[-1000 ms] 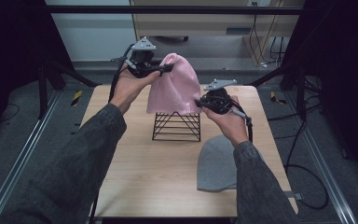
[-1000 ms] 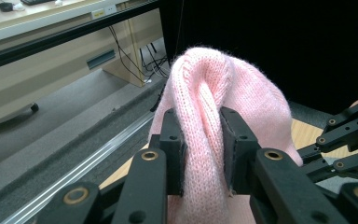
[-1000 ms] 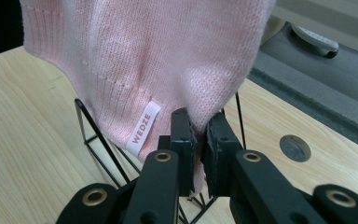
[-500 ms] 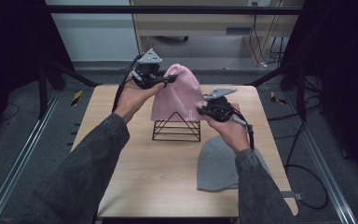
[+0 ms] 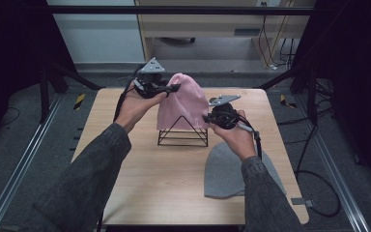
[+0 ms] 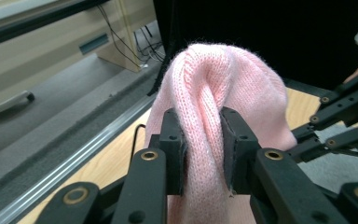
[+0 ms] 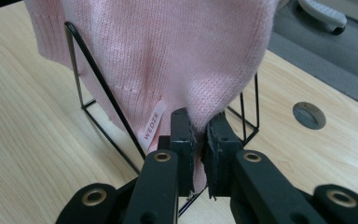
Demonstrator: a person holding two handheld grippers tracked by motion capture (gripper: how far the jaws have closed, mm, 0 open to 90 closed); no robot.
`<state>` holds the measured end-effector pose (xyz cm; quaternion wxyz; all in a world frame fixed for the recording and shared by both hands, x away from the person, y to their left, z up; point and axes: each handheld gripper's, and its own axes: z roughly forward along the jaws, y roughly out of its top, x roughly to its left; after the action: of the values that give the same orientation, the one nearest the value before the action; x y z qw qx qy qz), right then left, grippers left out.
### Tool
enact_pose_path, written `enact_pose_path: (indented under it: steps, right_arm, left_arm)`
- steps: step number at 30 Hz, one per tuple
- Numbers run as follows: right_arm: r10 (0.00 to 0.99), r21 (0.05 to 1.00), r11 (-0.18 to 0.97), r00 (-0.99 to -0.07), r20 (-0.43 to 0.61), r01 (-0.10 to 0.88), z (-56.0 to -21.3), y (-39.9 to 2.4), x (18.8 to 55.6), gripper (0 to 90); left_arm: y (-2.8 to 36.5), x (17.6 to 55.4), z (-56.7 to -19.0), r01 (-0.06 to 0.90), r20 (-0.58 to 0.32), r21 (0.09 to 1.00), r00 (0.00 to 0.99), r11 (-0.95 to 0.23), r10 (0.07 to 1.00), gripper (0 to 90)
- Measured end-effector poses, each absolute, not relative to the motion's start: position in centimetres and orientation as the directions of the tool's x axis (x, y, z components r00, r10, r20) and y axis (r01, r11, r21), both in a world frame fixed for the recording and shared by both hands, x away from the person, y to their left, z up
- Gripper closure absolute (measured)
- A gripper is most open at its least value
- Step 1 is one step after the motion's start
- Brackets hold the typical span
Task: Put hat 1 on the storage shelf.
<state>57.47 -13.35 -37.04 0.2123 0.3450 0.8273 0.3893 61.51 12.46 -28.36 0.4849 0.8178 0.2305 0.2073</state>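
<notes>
Presently, the pink knit hat (image 5: 181,104) hangs over a black wire stand (image 5: 182,134) near the middle of the counter (image 5: 140,193), toward its far half. The hat is soft, fine-ribbed wool-like fabric with a rounded crown; a small woven label (image 7: 152,125) is stitched inside its lower hem. The stand is thin bent wire forming a triangular frame on a rectangular base.

The left gripper (image 5: 166,89) has its fingers (image 6: 175,154) closed on a gathered fold of the hat near the crown; in the left gripper view the knit bulges out between and above the two black pads. The right gripper (image 5: 211,117) has its fingers (image 7: 182,140) clamped narrowly on the hat's lower edge at the right side of the stand; in the right gripper view the hem is pinched flat between the pads, just beside one slanted wire of the frame.

A grey knit hat (image 5: 229,169) lies flat on the counter near the right front corner, partly under the right forearm and well apart from the stand. The counter surface is pale wood-grain laminate with rounded corners and a round cable hole (image 7: 309,115) near the stand.

Open surface lies to the left of the stand and along the near edge. The stand's far side sits near the rear edge of the counter.
</notes>
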Motion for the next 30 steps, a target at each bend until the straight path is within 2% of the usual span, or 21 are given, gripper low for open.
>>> enact_pose_path:
  steps: [30]
  right_arm:
    - [0.741,0.733,0.481,-0.670,-0.046,0.482,-40.1,-13.6,57.9,83.2]
  left_arm:
    - [12.3,60.4,-31.6,0.190,0.107,0.878,0.817,-0.440,0.567,73.3]
